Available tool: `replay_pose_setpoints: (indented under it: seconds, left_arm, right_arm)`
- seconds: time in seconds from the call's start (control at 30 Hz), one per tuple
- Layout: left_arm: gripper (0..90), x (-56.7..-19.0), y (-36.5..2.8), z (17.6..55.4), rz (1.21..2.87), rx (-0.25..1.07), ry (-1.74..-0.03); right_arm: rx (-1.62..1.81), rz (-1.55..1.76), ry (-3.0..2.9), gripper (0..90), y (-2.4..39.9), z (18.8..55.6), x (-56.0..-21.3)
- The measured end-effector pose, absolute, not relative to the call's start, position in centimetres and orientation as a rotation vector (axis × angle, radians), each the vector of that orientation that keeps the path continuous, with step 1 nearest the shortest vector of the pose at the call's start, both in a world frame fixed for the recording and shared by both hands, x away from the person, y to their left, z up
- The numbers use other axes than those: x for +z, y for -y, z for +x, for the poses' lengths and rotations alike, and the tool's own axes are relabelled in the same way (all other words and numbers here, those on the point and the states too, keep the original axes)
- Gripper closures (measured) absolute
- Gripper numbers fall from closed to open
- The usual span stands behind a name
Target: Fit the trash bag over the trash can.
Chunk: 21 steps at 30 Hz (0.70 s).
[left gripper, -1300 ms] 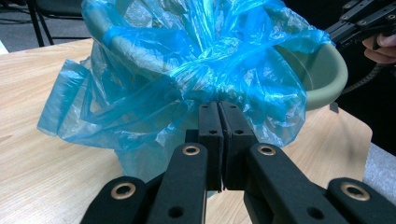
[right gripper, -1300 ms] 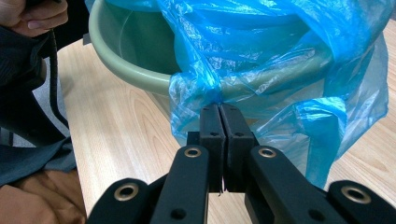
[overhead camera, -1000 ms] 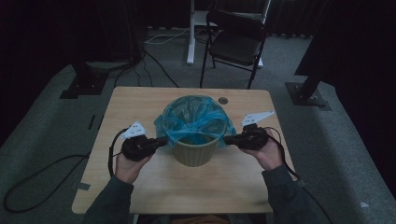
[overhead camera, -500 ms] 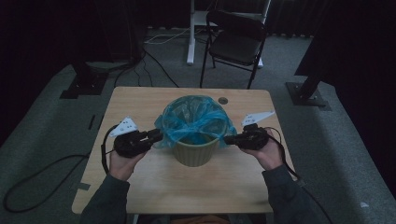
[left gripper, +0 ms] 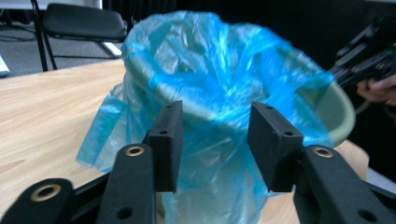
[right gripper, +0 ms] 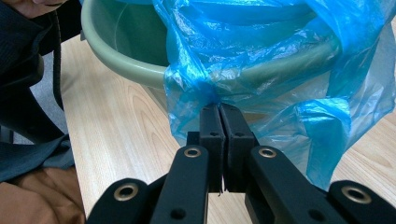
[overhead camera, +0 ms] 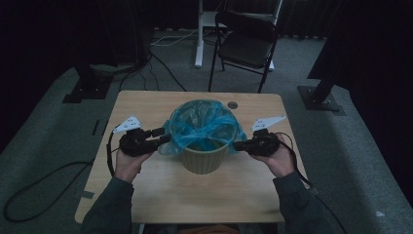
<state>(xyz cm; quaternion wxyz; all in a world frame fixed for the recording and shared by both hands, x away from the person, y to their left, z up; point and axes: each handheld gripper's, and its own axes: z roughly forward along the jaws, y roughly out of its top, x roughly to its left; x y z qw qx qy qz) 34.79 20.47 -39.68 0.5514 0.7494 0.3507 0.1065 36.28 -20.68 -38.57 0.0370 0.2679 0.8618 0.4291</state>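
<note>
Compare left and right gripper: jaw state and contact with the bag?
The left gripper has its jaws apart, just opened, with the blue bag beyond them and not pinched; the right gripper's jaws are shut on a gather of the bag. In the high view the left one angles toward the bin, while the right one lies level. Both sit at the bin's rim, one on each side.

Left gripper [overhead camera: 163, 138] jaws just opened wide; right gripper [overhead camera: 237, 145] jaws seemingly clamped.

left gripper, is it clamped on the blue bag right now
No, in the left gripper view the left gripper has its jaws spread apart in front of the blue bag, pressing on nothing.
</note>
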Motion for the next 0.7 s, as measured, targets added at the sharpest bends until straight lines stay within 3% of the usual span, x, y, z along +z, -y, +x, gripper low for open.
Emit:
replay_pose_setpoints:
  seconds: [0.47, 0.7]
  left_arm:
    - [48.2, -40.8, -20.6, 35.5, 1.817, 0.182, -0.757]
    - [53.9, -40.9, -20.7, 35.4, 1.837, 0.189, -0.731]
  right_arm:
    - [1.314, 0.823, -2.648, 88.3, 20.5, 36.3, -38.5]
    - [1.32, 0.823, -2.646, 88.3, 20.5, 36.3, -38.6]
